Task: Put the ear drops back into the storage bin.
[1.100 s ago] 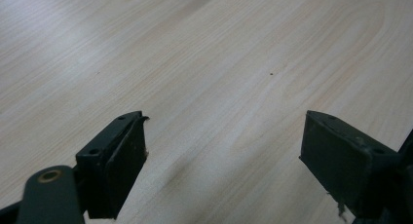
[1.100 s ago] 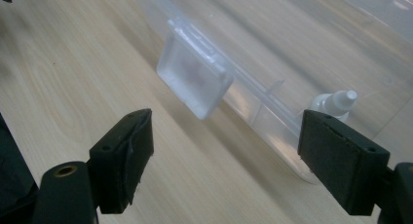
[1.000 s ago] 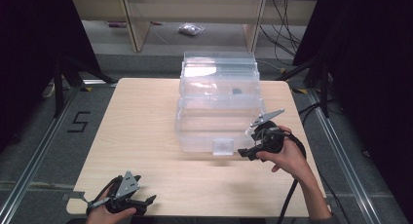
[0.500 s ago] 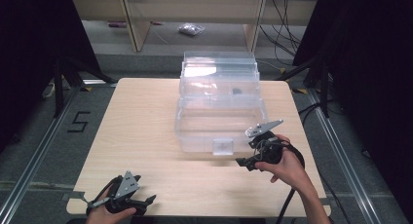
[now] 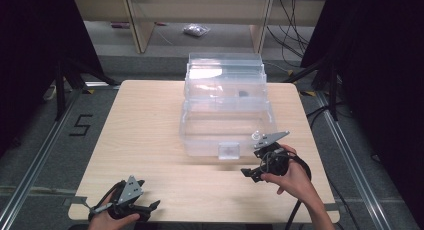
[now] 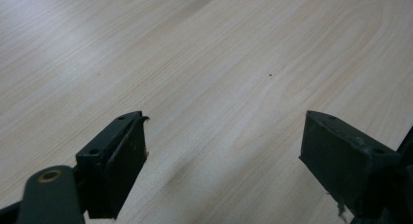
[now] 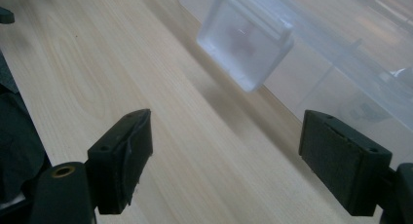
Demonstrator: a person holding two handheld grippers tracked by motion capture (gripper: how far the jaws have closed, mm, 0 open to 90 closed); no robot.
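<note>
Here, the clear plastic box (image 5: 227,110), a tiered organiser with a frosted front latch (image 5: 229,150), stands on the worktop (image 5: 145,130) toward its far right-of-centre part, the latch facing the person; in the right gripper view that latch (image 7: 246,41) lies just ahead of the fingers, near but not touched. The right gripper (image 5: 261,162), compared with a second ago, has drawn back from the box's front right corner toward the near edge and turned a little, so that its fingers (image 7: 124,158), spread wide with nothing between them, now face the latch; this suggests an approach to the latch in order to open the box, not yet begun. The left gripper (image 5: 131,206) has stayed at the near left corner of the worktop, well apart from the box, its fingers (image 6: 117,163) likewise spread over bare wood. Contents are hard to make out through the clear walls: one small dark item (image 5: 242,94) shows in an upper tier, unidentifiable; whether the latch is fastened cannot be told.
</note>
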